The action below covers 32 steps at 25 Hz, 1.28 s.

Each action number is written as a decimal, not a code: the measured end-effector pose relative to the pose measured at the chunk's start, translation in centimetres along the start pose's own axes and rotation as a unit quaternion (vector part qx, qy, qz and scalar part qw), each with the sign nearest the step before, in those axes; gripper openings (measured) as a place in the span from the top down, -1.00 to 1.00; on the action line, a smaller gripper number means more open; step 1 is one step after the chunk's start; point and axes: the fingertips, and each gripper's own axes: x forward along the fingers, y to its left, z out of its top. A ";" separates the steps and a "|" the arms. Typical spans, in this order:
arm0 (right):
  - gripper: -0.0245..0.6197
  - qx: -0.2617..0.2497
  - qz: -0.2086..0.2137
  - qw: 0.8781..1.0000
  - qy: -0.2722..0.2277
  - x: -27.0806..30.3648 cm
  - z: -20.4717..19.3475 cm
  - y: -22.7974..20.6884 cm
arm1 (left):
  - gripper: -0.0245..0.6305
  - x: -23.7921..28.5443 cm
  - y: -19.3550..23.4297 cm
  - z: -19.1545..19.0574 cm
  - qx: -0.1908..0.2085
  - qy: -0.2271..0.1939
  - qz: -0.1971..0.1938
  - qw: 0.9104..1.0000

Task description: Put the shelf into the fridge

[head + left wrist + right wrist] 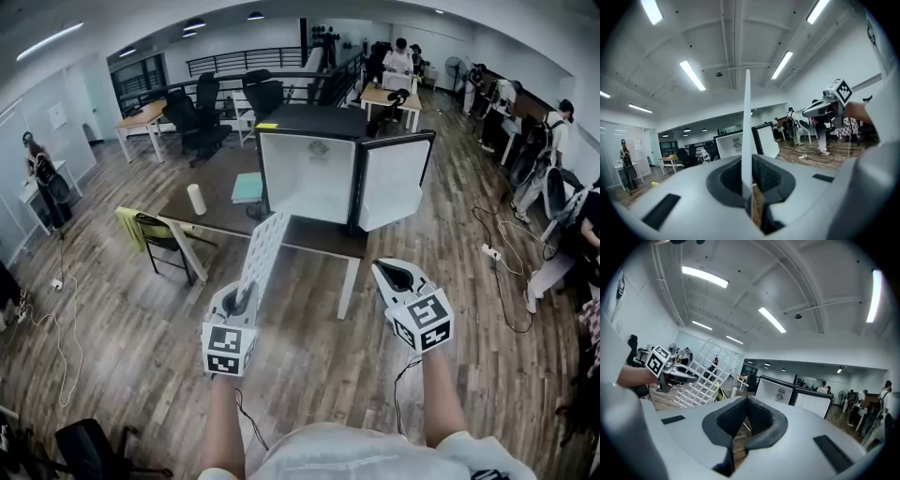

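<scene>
Gripping the white grid shelf (263,246) by its lower edge, the left gripper (247,300) has its fingers (768,177) clamped on the panel. The panel stands on edge, leaning toward the fridge (314,178) but short of its open front. The fridge sits on the surface (208,201), its door (394,183) swung wide. The right gripper (395,275), also before the fridge, has its fingers (761,420) closed on nothing.

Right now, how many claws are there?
2. The left claw is low on the left, gripping the white shelf. The right claw is low on the right, shut and empty.
</scene>
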 end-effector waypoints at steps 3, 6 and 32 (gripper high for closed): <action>0.88 0.015 -0.001 1.000 -0.012 0.7 0.5 0.7 | 0.81 -0.2 1.0 -0.7 -0.003 -0.001 -0.001 1.000; 0.88 0.018 0.002 1.000 -0.012 1.5 0.6 2.2 | 0.81 -0.7 2.3 -1.5 -0.006 -0.003 -0.002 1.000; 0.88 0.047 0.035 0.998 -0.030 18.7 -2.5 -6.9 | 0.81 16.1 9.9 -4.5 -0.045 0.021 -0.008 0.999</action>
